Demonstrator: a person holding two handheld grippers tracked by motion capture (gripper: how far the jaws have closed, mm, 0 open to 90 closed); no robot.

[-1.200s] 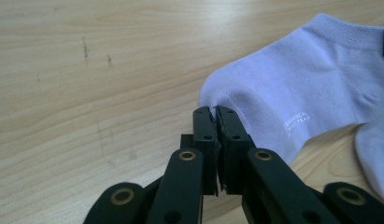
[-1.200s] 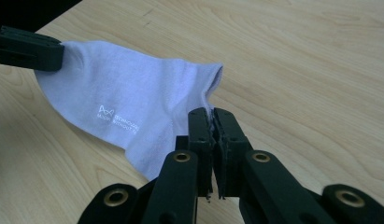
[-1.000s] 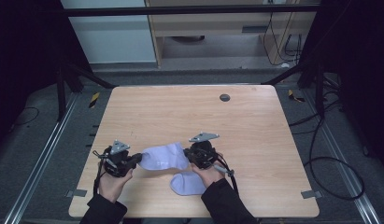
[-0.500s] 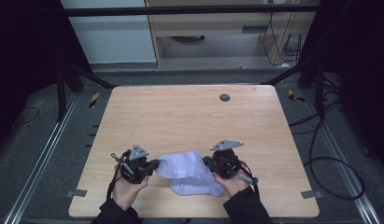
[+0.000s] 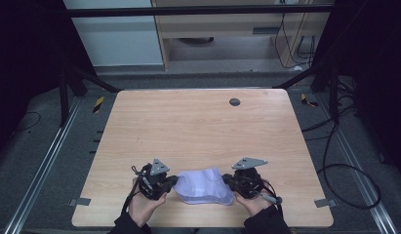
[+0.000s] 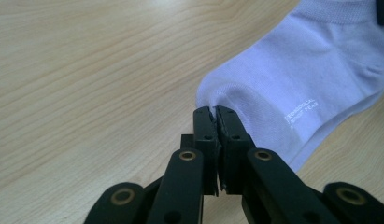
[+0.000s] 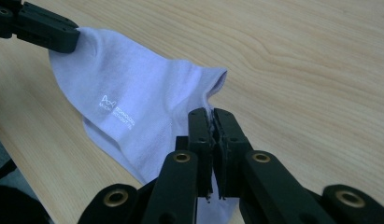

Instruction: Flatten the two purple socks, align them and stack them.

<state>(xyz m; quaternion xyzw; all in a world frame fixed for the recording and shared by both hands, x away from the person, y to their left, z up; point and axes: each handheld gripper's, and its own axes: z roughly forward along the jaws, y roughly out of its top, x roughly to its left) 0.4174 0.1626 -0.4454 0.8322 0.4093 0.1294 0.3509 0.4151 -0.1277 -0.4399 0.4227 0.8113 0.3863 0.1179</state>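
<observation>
Small white print on the sock (image 6: 292, 70): a peaked logo and two short lines of capitals, too small to read for certain. Pale lilac sock low in the middle of the high view, near the counter's (image 5: 198, 122) front edge, stretched between both grippers. Left gripper (image 6: 213, 112), fingers (image 6: 202, 128) pinched tight on the sock's one end; right gripper (image 7: 212, 114), fingers (image 7: 199, 130) likewise clamped on cloth at the other end. Wide bare wood across the upper frame, apart from a dark round grommet (image 5: 234, 102) near the far edge. Hands (image 5: 147, 207) at the bottom edge.
</observation>
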